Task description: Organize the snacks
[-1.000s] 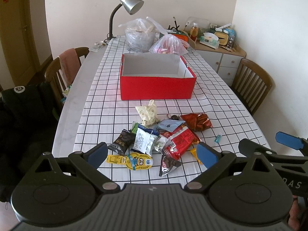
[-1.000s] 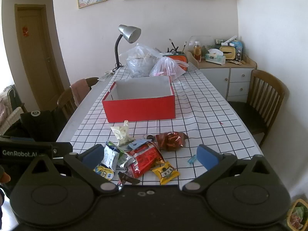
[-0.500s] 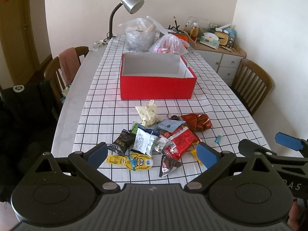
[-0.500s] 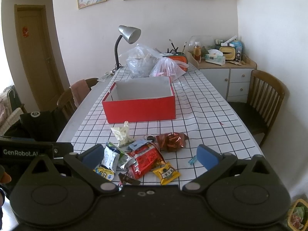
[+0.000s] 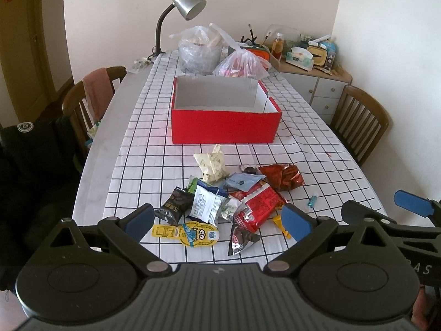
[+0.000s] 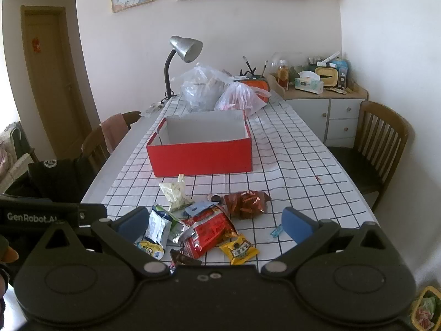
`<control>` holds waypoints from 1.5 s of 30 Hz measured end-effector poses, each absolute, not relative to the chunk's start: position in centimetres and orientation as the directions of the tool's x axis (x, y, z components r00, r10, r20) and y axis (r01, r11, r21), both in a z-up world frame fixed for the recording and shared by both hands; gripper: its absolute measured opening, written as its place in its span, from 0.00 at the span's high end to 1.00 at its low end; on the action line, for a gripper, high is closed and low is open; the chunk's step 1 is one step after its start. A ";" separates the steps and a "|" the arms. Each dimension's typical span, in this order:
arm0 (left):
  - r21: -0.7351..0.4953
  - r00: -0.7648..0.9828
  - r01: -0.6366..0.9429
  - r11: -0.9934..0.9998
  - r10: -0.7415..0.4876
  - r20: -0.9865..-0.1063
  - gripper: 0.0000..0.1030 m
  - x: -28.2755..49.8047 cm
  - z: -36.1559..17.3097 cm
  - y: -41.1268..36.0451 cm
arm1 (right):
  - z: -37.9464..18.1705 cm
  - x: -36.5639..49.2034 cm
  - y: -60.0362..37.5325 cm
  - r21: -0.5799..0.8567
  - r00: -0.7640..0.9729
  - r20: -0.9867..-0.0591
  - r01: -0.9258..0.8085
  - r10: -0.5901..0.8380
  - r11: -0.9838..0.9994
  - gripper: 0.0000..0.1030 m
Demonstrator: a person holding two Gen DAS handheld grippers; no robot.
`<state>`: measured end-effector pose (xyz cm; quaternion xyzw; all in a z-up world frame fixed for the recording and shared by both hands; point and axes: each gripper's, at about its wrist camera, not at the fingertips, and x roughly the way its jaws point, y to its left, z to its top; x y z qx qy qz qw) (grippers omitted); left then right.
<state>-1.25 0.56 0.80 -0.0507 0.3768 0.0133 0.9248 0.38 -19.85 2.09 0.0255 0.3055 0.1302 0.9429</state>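
A pile of snack packets (image 5: pixel 234 195) lies on the checked tablecloth near the table's front edge; it also shows in the right wrist view (image 6: pixel 204 223). It holds a red bag (image 5: pixel 259 204), a yellow Minions pouch (image 5: pixel 190 233), a black packet (image 5: pixel 175 205) and a small yellow packet (image 6: pixel 239 249). An open, empty red box (image 5: pixel 224 127) stands beyond the pile, also in the right wrist view (image 6: pixel 202 157). My left gripper (image 5: pixel 217 220) is open and empty above the pile's near edge. My right gripper (image 6: pixel 213 224) is open and empty, to the right of the left one.
Two plastic bags (image 5: pixel 217 52) and a desk lamp (image 5: pixel 179 16) stand at the table's far end. Wooden chairs (image 5: pixel 361 121) flank the table. A cluttered cabinet (image 6: pixel 319 102) stands at the back right. A dark jacket (image 5: pixel 30 160) hangs left.
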 end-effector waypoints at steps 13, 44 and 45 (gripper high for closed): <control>-0.093 0.675 -0.101 0.991 -0.001 -0.738 0.04 1.9 -1.1 1.0 | -0.6 4.2 -20.9 0.158 0.740 -0.619 -0.213 0.264 0.964 0.03; -0.078 0.340 -0.017 0.997 -0.068 -0.938 0.04 11.9 -14.5 -1.5 | -15.5 13.9 -18.7 -0.031 0.480 -0.828 -0.554 0.289 0.832 0.26; -0.078 0.334 -0.014 0.997 -0.069 -0.940 0.05 12.0 -14.8 -1.6 | -15.6 13.9 -18.6 -0.034 0.479 -0.829 -0.559 0.289 0.828 0.28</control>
